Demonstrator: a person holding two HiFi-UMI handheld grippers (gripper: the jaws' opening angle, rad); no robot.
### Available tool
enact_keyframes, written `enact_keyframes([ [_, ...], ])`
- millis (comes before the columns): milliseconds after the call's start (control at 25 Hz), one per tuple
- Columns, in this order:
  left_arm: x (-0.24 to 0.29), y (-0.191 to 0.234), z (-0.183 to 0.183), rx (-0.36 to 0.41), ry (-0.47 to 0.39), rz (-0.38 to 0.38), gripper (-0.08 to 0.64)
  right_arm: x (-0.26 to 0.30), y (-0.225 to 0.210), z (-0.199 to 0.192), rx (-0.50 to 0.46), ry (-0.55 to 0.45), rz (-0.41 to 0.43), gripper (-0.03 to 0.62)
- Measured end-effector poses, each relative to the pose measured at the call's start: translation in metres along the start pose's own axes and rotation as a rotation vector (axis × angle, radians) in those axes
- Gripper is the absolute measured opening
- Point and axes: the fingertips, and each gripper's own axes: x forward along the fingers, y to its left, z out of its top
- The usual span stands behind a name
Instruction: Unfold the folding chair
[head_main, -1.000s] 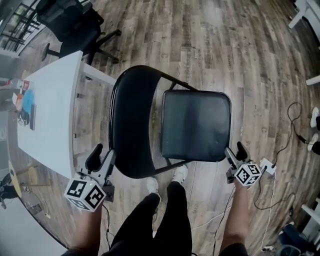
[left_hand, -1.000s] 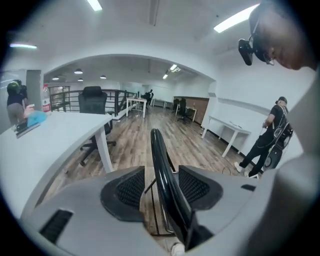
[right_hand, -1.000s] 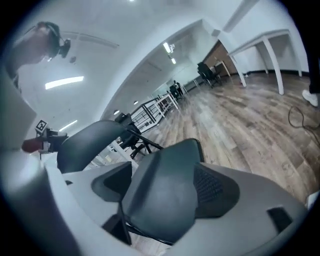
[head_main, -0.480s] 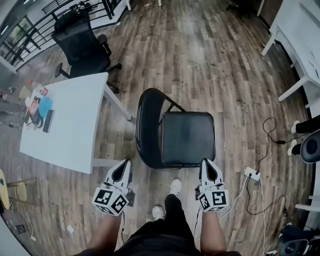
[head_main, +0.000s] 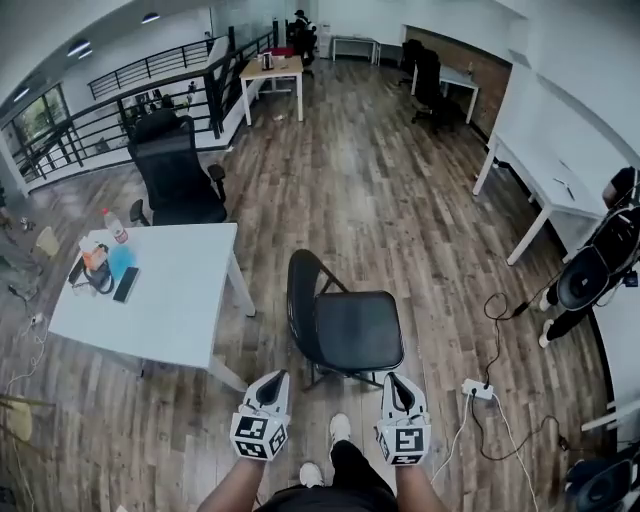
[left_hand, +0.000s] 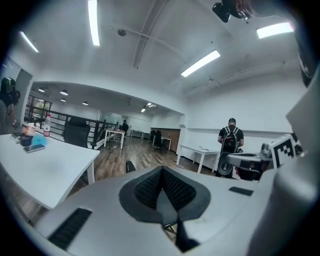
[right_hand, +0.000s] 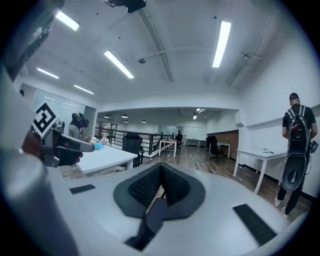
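left tool (head_main: 277, 376) and right tool (head_main: 393, 378), earlier apart beside the folding chair (head_main: 358, 330), now closed empty.

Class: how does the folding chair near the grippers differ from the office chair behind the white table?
The folding chair stands on thin tube legs; the office chair has a wheeled base. The folding chair lacks armrests; the office chair has them. Both are black and empty.
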Motion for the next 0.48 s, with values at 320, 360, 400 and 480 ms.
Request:
enact_keyframes([
  [320,-0.066,-0.054,0.007,-0.053,-0.031,-0.015,0.006,-0.053,0.028,0.031,0.051,-0.032,0.029,0.015],
  [360,-0.073,-0.060,0.009,-0.052,-0.033,-0.009,0.006,-0.061,0.027,0.035,0.030,-0.038,0.022,0.015],
  [400,-0.078,-0.067,0.011,-0.045,-0.036,-0.003,0.006,-0.068,0.024,0.038,0.011,-0.045,0.014,0.014],
  [480,-0.084,-0.082,0.014,-0.021,-0.043,0.008,0.006,-0.082,0.018,0.040,-0.014,-0.057,0.010,0.014],
])
